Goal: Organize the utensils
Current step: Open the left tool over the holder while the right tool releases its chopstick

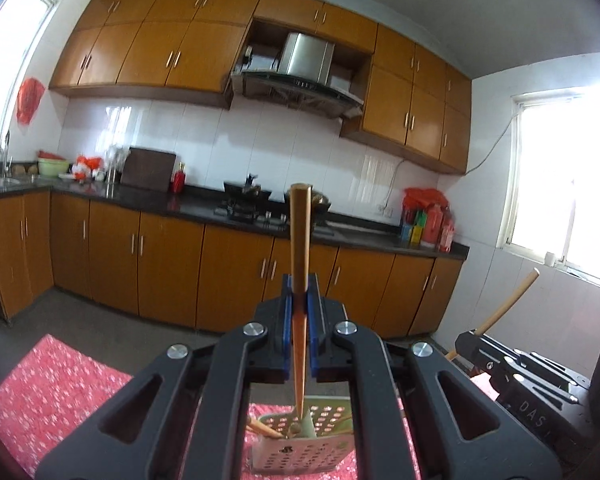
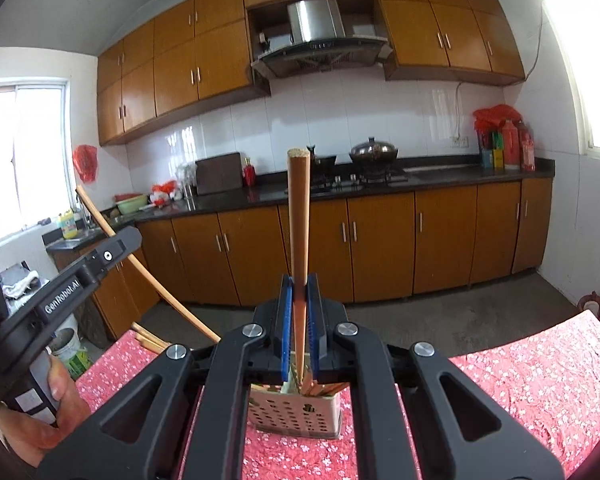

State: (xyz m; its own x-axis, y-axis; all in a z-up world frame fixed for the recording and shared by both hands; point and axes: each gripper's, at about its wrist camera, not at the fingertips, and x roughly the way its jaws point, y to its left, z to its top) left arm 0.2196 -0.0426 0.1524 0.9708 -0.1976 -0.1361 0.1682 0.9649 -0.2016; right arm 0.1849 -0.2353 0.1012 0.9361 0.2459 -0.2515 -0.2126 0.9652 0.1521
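Observation:
My left gripper (image 1: 299,294) is shut on a wooden chopstick (image 1: 300,236) that stands upright, its thin tip reaching down into a perforated beige utensil holder (image 1: 300,450). My right gripper (image 2: 299,290) is shut on another wooden chopstick (image 2: 299,216), also upright, its tip in the same holder (image 2: 296,414), which has several chopsticks in it. The left gripper's body (image 2: 80,276) and its chopstick (image 2: 140,268) show at the left of the right wrist view. The right gripper's body (image 1: 512,364) and its chopstick (image 1: 504,306) show at the right of the left wrist view.
The holder stands on a table with a red flowered cloth (image 2: 520,380). More chopsticks (image 2: 150,342) lie at the cloth's far left edge. Across the floor is a kitchen counter (image 2: 380,188) with a stove, wok, bottles and orange cabinets.

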